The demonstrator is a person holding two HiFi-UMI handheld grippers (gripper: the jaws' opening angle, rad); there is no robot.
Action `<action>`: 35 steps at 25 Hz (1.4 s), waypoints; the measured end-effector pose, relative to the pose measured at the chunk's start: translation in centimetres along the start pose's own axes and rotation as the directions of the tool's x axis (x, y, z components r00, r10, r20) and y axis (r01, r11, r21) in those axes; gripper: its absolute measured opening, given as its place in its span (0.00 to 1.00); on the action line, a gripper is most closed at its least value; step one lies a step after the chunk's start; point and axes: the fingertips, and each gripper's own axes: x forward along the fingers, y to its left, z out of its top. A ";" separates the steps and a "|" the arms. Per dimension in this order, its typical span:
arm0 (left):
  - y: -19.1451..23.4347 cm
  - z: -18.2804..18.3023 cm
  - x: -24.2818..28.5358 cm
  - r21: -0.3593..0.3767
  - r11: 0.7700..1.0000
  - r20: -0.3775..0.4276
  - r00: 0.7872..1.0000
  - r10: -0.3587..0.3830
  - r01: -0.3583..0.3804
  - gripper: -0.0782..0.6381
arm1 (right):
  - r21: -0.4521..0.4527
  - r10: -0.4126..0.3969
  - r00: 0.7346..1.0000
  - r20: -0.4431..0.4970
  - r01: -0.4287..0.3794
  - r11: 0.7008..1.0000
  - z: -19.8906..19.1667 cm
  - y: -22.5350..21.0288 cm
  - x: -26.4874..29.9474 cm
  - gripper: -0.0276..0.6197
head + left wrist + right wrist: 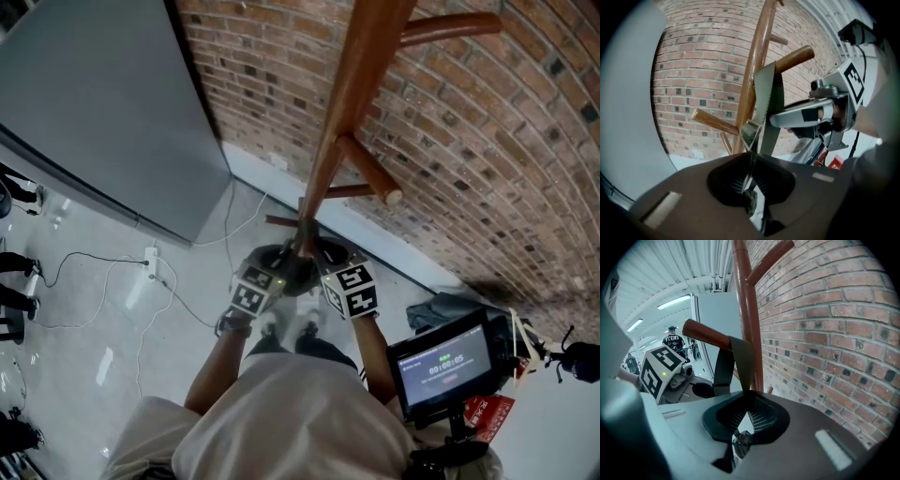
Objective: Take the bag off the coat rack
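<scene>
The bag's strap (765, 101) is hanging looped over a peg (793, 58) of the wooden coat rack (757, 61), with a metal buckle (749, 132) sitting on it. The bag's body is not showing clearly. The left gripper (751, 161) is clamping the strap's webbing between its closed jaws, and the right gripper (749, 405) is pinching the strap too. Each gripper's cube (350, 289) is showing black-and-white square markers. A monitor (443, 362) near the brick wall (487, 141) is displaying digits that look like 00:00:05.
</scene>
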 end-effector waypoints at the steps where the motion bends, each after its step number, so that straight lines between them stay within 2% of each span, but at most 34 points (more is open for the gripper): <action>1: 0.1 0.0 -0.1 -0.007 1.000 0.002 1.000 -0.001 0.001 0.13 | 0.005 -0.004 1.000 0.000 0.004 1.000 0.0 -0.1 -0.1 0.05; 12: 0.7 -0.1 -0.8 -0.023 1.000 -0.012 1.000 0.002 -0.002 0.13 | 0.019 -0.012 1.000 -0.007 0.012 1.000 0.3 -0.6 -0.6 0.05; 19: 0.2 0.7 -1.6 0.024 0.999 -0.003 1.000 -0.023 0.023 0.13 | 0.021 -0.003 1.000 -0.009 0.003 1.000 0.4 -0.2 -0.9 0.05; 35: -0.6 1.7 -3.1 0.021 1.000 0.032 0.999 -0.009 0.008 0.13 | 0.034 0.003 1.000 0.021 -0.003 0.999 1.5 0.1 -2.5 0.05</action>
